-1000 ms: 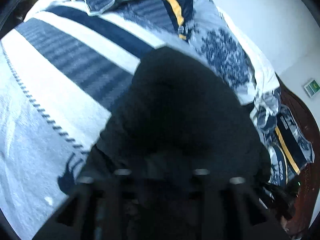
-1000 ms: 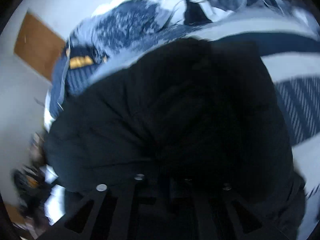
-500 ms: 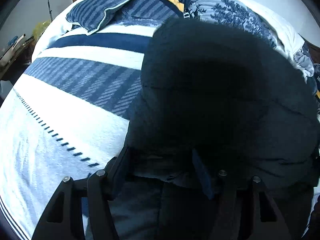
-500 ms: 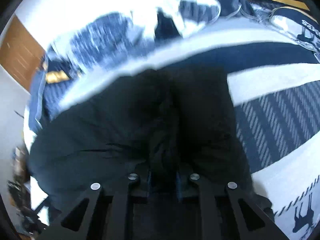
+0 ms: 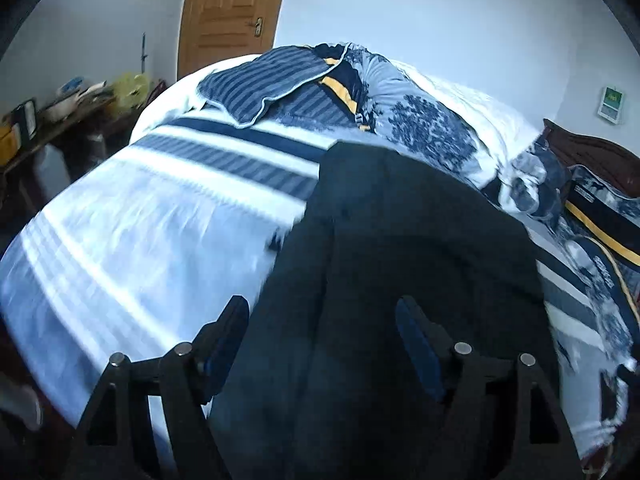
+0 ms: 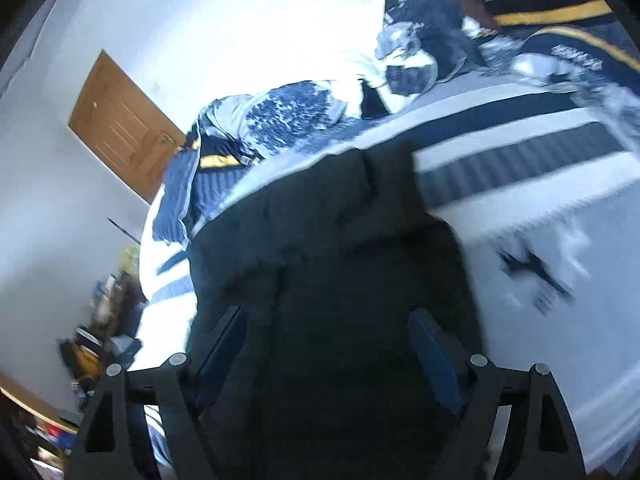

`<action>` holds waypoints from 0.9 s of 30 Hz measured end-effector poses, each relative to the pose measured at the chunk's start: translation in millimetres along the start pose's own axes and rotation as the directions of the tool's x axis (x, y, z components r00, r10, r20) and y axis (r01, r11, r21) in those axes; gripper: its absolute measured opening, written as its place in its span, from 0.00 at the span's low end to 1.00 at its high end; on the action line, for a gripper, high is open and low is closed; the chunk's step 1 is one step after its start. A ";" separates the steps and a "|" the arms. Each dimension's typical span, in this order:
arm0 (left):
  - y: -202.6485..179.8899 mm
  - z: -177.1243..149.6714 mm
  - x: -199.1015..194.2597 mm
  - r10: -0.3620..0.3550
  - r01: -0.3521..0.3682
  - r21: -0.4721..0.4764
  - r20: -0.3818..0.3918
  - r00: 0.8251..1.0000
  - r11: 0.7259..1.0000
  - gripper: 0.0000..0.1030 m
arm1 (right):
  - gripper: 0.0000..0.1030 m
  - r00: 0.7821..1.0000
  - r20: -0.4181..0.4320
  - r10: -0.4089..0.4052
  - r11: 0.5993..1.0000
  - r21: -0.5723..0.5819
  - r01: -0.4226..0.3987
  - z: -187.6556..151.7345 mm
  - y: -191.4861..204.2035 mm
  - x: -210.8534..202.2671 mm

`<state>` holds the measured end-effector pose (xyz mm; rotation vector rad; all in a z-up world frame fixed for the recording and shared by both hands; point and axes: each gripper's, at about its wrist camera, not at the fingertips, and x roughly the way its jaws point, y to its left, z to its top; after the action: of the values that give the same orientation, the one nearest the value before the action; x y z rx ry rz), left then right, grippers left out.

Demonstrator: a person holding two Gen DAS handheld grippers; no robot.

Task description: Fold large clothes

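While it lies on the bed [image 5: 132, 240], the big dark coat [image 5: 400, 260] fills the middle of both views. Only the left view shows the messy tabletop [image 5: 52, 120]; only the right view shows a little deer print [image 6: 532, 272] on the blanket. Both the left tool [image 5: 322, 320] and the right tool [image 6: 326, 328] are wide open now, holding nothing. A moment ago the right one was pinching the coat.

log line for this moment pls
left gripper open | right gripper open | black jacket lying on striped bedspread, ungripped
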<state>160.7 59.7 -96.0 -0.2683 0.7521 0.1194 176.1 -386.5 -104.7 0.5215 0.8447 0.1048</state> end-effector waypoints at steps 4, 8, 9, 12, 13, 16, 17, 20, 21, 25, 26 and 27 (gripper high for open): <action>-13.9 -29.4 -77.3 0.016 -0.017 0.025 0.030 0.999 1.000 0.81 | 0.83 1.000 0.005 0.030 0.999 -0.015 -0.030 -51.1 5.6 -56.0; -37.4 -24.5 -113.0 0.048 -0.055 0.102 0.070 0.996 0.993 0.81 | 0.83 0.999 0.028 0.042 0.997 -0.070 -0.040 -58.6 19.6 -93.9; -41.8 -22.6 -123.3 0.048 -0.058 0.113 0.089 0.995 0.992 0.81 | 0.83 0.998 0.037 0.047 0.996 -0.079 -0.044 -57.2 23.5 -101.4; -53.4 -19.5 -149.2 0.063 -0.081 0.133 0.132 0.989 0.988 0.81 | 0.83 0.994 0.089 0.064 0.995 -0.087 -0.056 -55.4 32.0 -128.7; -57.5 -21.4 -156.7 0.066 -0.086 0.140 0.142 0.988 0.986 0.81 | 0.83 0.993 0.098 0.066 0.994 -0.089 -0.057 -57.9 33.9 -137.2; -66.3 -25.3 -165.3 0.069 -0.098 0.174 0.167 0.984 0.980 0.81 | 0.83 0.990 0.123 0.063 0.993 -0.107 -0.050 -64.5 37.2 -154.3; -67.1 -27.6 -165.9 0.066 -0.096 0.185 0.165 0.984 0.978 0.81 | 0.83 0.991 0.121 0.054 0.994 -0.104 -0.042 -66.6 35.8 -155.2; -62.8 -33.5 -159.8 0.064 -0.087 0.179 0.127 0.990 0.980 0.82 | 0.83 0.993 0.105 0.054 0.996 -0.080 -0.046 -73.4 28.8 -153.4; -58.8 -35.4 -156.8 0.061 -0.079 0.166 0.112 0.992 0.983 0.82 | 0.83 0.994 0.098 0.049 0.996 -0.074 -0.042 -75.6 26.9 -151.7; -44.5 -42.9 -138.1 0.061 -0.069 0.139 0.055 0.997 0.988 0.82 | 0.83 0.997 0.070 0.019 0.995 -0.096 -0.012 -81.4 26.2 -141.1; -41.6 -44.6 -130.8 0.058 -0.063 0.142 0.040 0.997 0.988 0.82 | 0.83 0.998 0.064 0.007 0.995 -0.103 -0.001 -82.9 25.8 -137.8; -37.7 -46.7 -121.2 0.056 -0.059 0.143 0.022 0.998 0.988 0.82 | 0.83 0.998 0.060 -0.004 0.994 -0.105 0.010 -83.9 24.1 -133.9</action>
<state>49.8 9.0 -37.8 -0.1080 0.7473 0.1212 27.7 -371.1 -47.2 0.4203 0.7782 0.1259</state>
